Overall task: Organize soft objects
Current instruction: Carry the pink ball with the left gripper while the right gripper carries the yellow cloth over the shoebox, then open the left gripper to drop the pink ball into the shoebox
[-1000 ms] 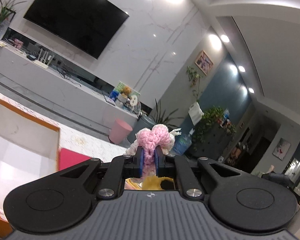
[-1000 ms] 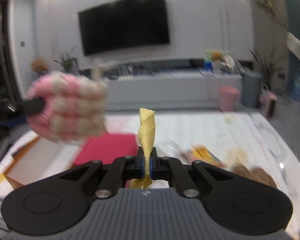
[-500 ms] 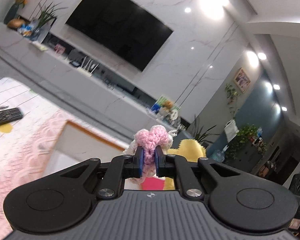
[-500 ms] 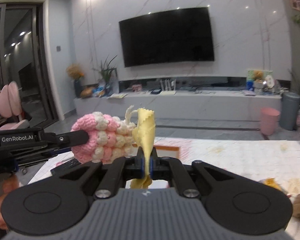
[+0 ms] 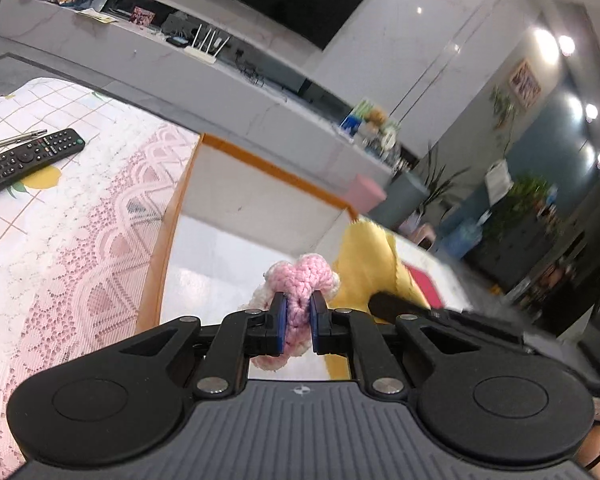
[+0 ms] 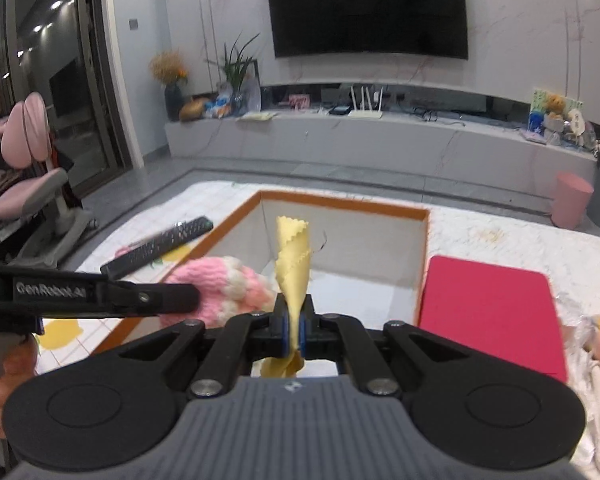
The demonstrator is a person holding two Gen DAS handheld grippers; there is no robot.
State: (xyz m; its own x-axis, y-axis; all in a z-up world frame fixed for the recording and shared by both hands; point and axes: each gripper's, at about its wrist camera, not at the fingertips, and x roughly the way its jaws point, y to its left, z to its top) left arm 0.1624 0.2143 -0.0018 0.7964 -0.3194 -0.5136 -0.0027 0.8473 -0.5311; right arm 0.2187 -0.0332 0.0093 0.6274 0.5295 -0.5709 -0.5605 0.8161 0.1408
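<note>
- Pink knitted toy (image 5: 300, 280) squeezed tight in the left gripper (image 5: 297, 322), up over the near end of the open box (image 5: 260, 196).
- Yellow cloth (image 6: 293, 264) pinched flat in the right gripper (image 6: 295, 336), sticking up in a twist, also above the box.
- Both soft things side by side, almost touching, and not yet down inside the box.
- Looked like the carry was nearly done, with only the drop into the box left.
- Could go wrong: the two grippers so close that a bump might knock the toy or cloth loose too soon.
- Could also go wrong: let go too near the orange edge, and the toy could land on the lacy tablecloth (image 5: 80, 264) beside the remote (image 5: 24, 158) instead.
- Cloth light and floppy, so might cling to a pad or drift over onto the red mat (image 6: 488, 312) just beside the box.
</note>
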